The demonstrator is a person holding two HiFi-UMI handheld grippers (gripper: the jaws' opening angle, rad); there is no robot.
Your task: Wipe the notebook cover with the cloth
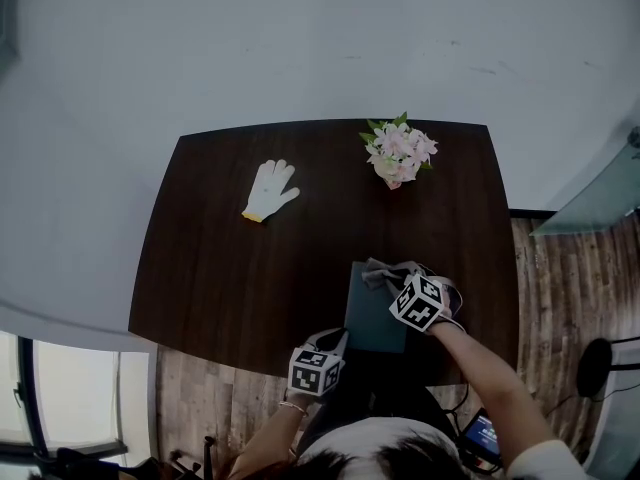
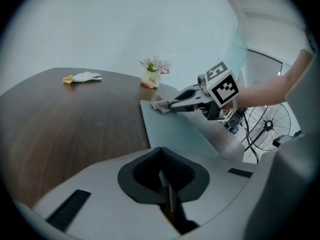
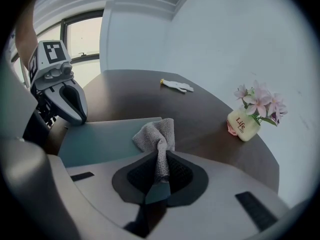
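Right gripper view: our right tongs [image 3: 159,164] pinch the soft, limp cloth [image 3: 156,134]. Our left tongs [image 2: 167,181] clamp the stiff notebook [image 2: 175,129] at its edge.

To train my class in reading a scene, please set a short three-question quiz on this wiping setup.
1. True or false: the right gripper holds the cloth in its fingers.
2. Which lies at the far left of the table? A glove, B notebook, C cloth.
3. What does the left gripper clamp?
Key: 1 true; 2 A; 3 the notebook's near edge.
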